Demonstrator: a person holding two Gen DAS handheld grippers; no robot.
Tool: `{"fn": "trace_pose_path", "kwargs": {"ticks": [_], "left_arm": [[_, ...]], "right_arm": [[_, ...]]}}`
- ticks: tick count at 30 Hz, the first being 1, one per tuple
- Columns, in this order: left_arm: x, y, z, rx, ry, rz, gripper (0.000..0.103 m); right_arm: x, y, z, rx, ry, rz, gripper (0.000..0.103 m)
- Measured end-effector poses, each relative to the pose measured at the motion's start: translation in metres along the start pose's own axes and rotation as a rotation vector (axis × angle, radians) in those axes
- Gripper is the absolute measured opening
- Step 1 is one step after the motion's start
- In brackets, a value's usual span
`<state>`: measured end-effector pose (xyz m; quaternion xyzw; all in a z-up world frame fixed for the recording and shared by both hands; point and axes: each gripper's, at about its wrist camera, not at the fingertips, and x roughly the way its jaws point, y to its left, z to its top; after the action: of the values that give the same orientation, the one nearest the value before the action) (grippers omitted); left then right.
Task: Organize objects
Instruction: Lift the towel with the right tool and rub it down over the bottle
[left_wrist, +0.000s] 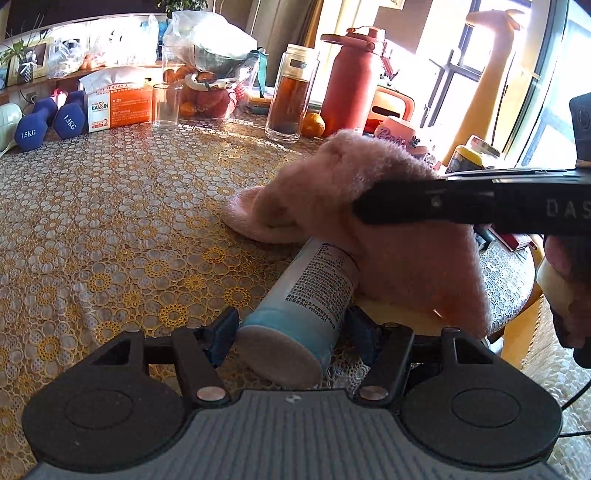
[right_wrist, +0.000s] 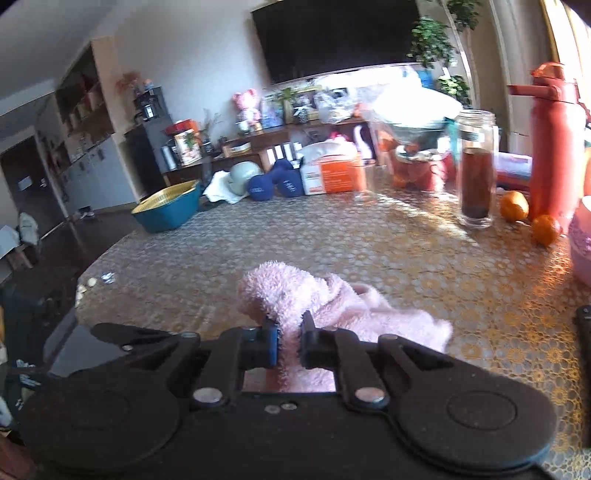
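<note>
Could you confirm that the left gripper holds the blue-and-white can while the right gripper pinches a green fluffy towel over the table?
Nearly: the towel is pink, not green, as the right wrist view shows. The right gripper does pinch it, and the left gripper holds the can.

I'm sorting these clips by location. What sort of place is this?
Most likely a home living and dining room. A large dark TV hangs on the wall above a cluttered sideboard, and the lace-covered table holds dumbbells, a tissue box and a red thermos.
</note>
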<state>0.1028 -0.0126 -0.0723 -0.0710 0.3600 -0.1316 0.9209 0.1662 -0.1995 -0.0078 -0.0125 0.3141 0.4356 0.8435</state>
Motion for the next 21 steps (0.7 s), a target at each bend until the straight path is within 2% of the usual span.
{"fn": "trace_pose_path", "kwargs": {"ticks": [6, 11, 15, 21], "left_arm": [[-0.001, -0.004, -0.001, 0.031, -0.006, 0.010, 0.064], [-0.001, -0.008, -0.003, 0.054, -0.011, 0.021, 0.063], [-0.001, -0.009, -0.003, 0.060, -0.015, 0.025, 0.063], [-0.001, -0.009, -0.004, 0.066, -0.017, 0.026, 0.063]], "right_arm": [[0.023, 0.029, -0.008, -0.051, 0.114, 0.203, 0.011], [0.036, 0.006, -0.013, 0.116, 0.158, 0.297, 0.011], [0.039, -0.004, -0.013, 0.133, 0.145, 0.261, 0.009], [0.042, -0.027, -0.005, 0.127, 0.116, 0.145, 0.008]]}}
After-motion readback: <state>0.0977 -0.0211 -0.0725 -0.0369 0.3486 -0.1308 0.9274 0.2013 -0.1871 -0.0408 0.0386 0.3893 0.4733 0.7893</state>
